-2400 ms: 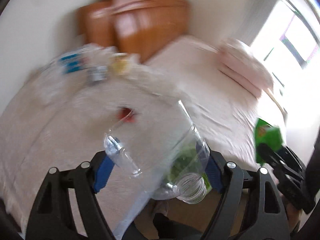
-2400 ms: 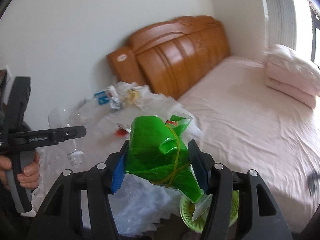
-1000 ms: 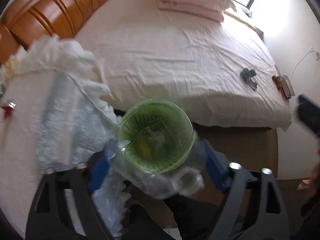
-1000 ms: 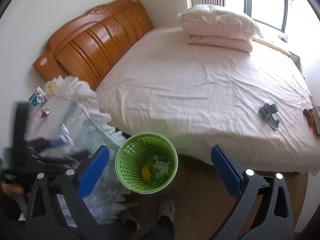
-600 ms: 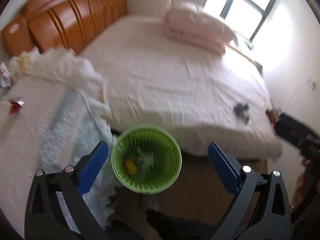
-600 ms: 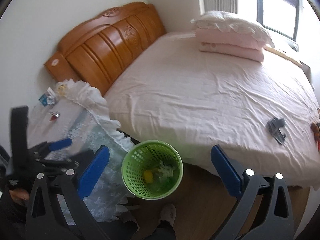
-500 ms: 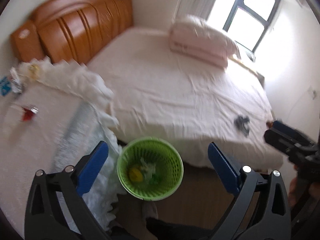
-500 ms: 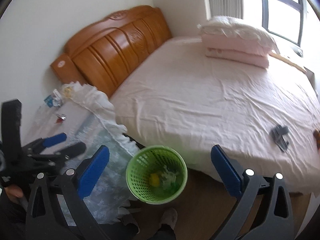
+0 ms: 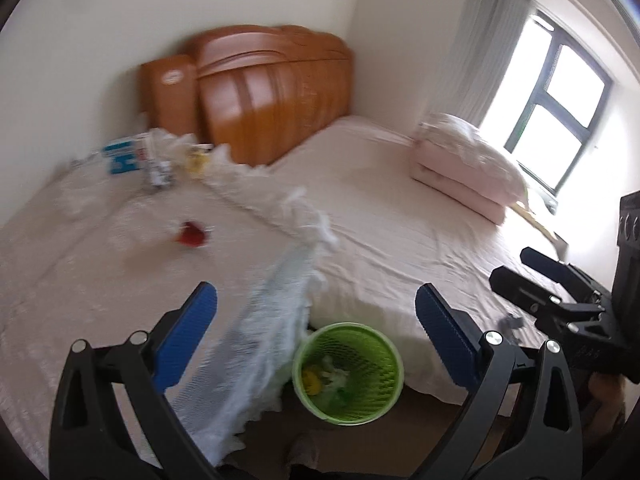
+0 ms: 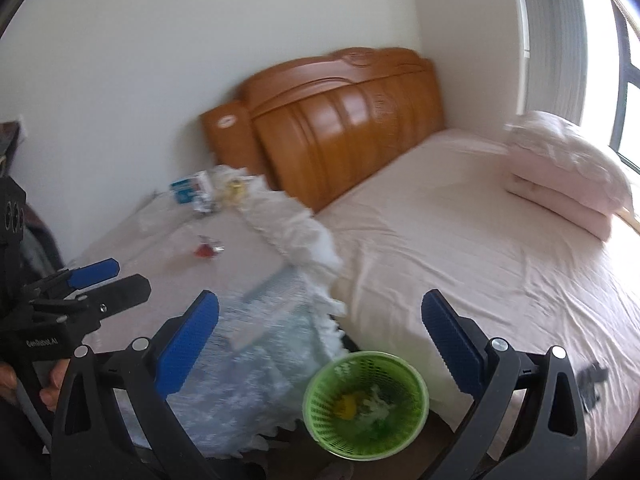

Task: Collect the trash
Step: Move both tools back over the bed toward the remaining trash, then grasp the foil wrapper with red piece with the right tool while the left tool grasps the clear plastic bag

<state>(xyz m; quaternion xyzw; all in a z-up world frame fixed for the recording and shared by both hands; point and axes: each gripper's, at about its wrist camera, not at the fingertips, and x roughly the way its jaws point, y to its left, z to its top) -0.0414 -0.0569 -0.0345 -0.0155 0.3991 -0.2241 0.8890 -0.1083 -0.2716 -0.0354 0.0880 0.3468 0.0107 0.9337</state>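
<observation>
A: How are the claws set?
B: The left gripper (image 9: 316, 316) is spread wide, nothing between; its jaws were just opening. The right gripper (image 10: 320, 320) is spread, empty.
A: And the trash?
B: Scraps are seen in the bin (image 10: 364, 404) below; a red wrapper (image 9: 192, 235) is left on the table (image 9: 80, 264).

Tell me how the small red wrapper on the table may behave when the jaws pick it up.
The red wrapper looks thin and crumpled, so probably light and floppy. Its shiny ends suggest slippery foil. Lying flat on the lace cloth, it may slide.
</observation>
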